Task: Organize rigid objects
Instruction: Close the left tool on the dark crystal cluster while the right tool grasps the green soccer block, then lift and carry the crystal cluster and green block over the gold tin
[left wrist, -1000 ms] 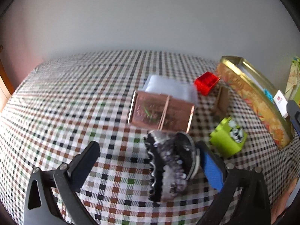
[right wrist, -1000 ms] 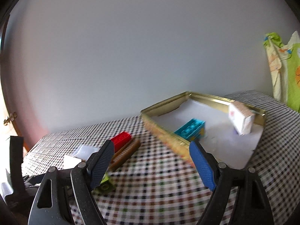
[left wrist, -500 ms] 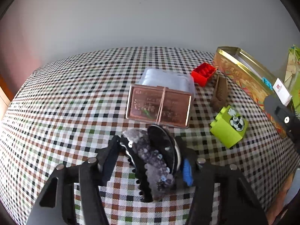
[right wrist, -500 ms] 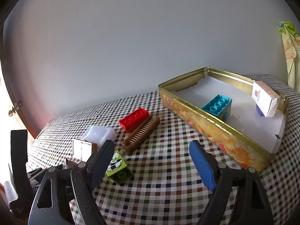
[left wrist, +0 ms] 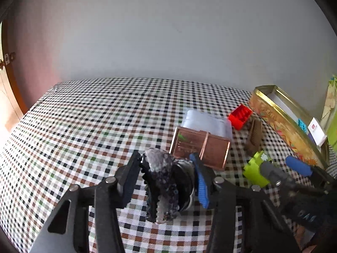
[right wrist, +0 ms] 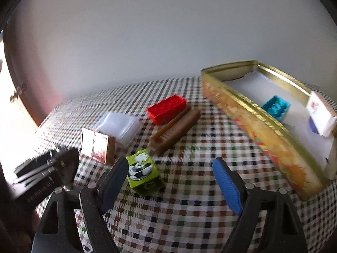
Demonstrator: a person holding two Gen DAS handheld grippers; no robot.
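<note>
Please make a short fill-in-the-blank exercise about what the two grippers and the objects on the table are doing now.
1. The left gripper is shut on the ____.
2. The teal brick lies inside the ____.
3. The right gripper is ____.
4. The brown comb lies beside the ____ brick.

Missing words: hair claw clip; gold tin; open; red

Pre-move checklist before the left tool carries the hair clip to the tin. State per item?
1. Left tool shut on the hair clip: ok, fingers press both sides.
2. Clip lifted off the tablecloth: cannot tell.
3. Right tool out of the way: not ok, it is open beside the green block, between the clip and the tin.
4. Space in the tin: ok, bare liner shows beside the blue block and white box.
5. Low path: not ok, copper box, comb and red block lie ahead; go over them.
</note>
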